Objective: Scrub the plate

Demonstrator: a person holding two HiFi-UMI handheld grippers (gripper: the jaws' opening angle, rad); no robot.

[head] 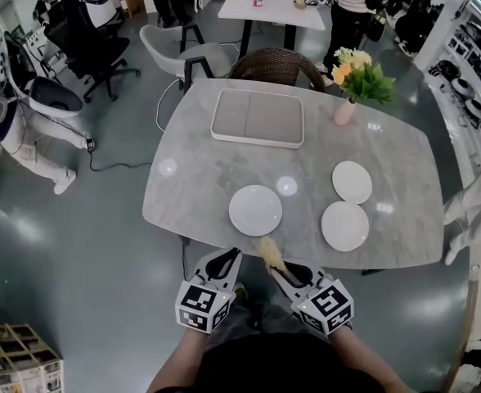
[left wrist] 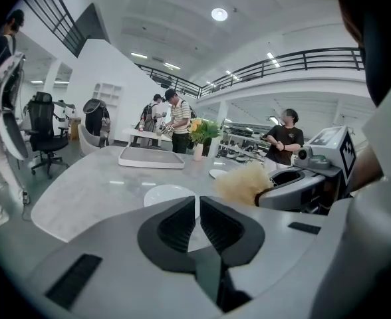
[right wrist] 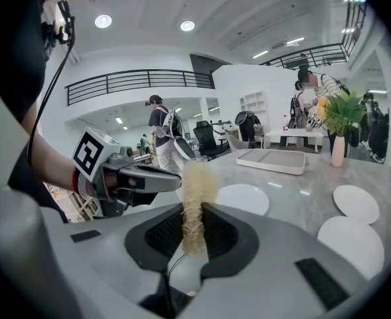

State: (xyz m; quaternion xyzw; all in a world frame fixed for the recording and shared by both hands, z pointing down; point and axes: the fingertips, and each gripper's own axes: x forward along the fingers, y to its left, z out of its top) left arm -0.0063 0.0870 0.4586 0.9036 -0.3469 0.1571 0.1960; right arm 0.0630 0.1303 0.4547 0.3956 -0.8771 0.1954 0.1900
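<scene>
The left gripper [head: 224, 259] and right gripper [head: 286, 273] are pale grey shells with black ribbed jaw pads. Each carries a cube [head: 202, 305] of black-and-white square markers. The person wears a black top [head: 289, 367].

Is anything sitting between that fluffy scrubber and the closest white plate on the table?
Nothing visible. The right gripper holds the straw-coloured scrubber at the near edge of the marble table, and only bare tabletop lies between it and the nearest plate.

Grey tray [head: 258, 118], pink vase of flowers [head: 344, 111], wicker chair [head: 276, 65], black office chair [head: 89, 43]
</scene>
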